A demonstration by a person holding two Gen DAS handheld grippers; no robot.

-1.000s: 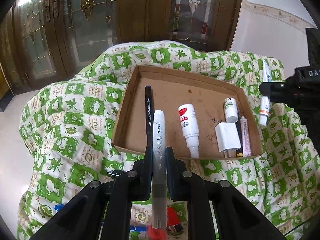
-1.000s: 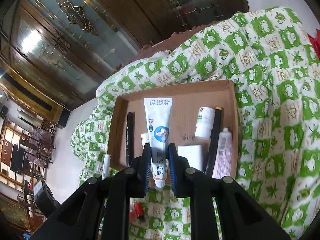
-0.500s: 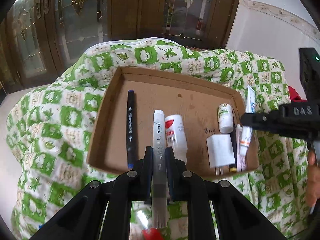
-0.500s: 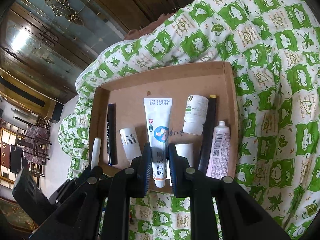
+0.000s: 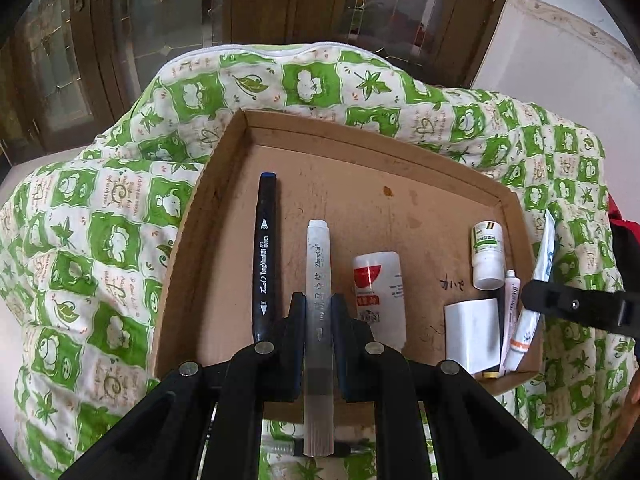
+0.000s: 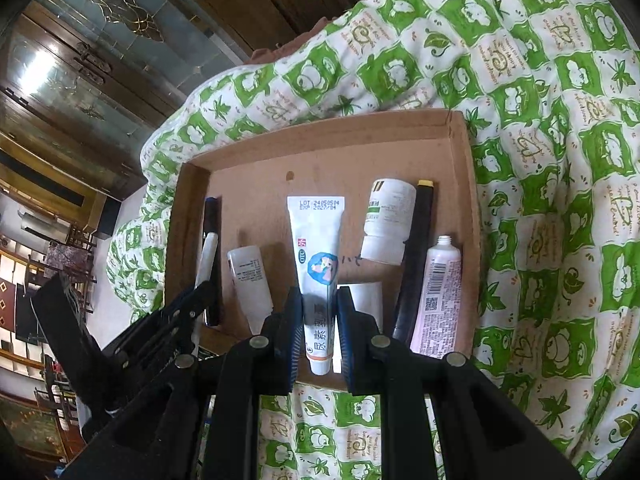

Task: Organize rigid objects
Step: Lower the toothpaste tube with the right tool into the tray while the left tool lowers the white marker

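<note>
Cardboard, in the form of a shallow brown tray [image 5: 224, 184], now fills most of both wrist views, where a second ago it lay further ahead on the green-and-white patterned quilt [image 5: 100, 240]. Both hands have carried their loads in over it.

The left hand-held gripper [image 5: 318, 316] is clamped on a translucent grey marker with a white cap [image 5: 319, 264], which points forward along the fingers. Its cap now hangs over the tray floor, with a black art marker [image 5: 262, 256] lying just to the left of the fingers and a white bottle with a red label [image 5: 378, 280] just to the right. Earlier that cap only reached the near wall.

The right hand-held gripper [image 6: 318, 320] is clamped on a white ointment tube with a blue round logo [image 6: 318, 248], crimped end forward. Ahead and to its right lie a white pill bottle with a green stripe [image 6: 386, 220], a black marker with a yellow end [image 6: 416, 248] and a pale pink tube with a barcode [image 6: 438, 292]. A white block [image 5: 472, 332] sits partly hidden behind this gripper's right finger.

Both items now look lined up with free lanes in the row, so the placing step seems close. Lowering and releasing are probably all that remain for these two. The marker's gap is narrow and could nudge its neighbours.
</note>
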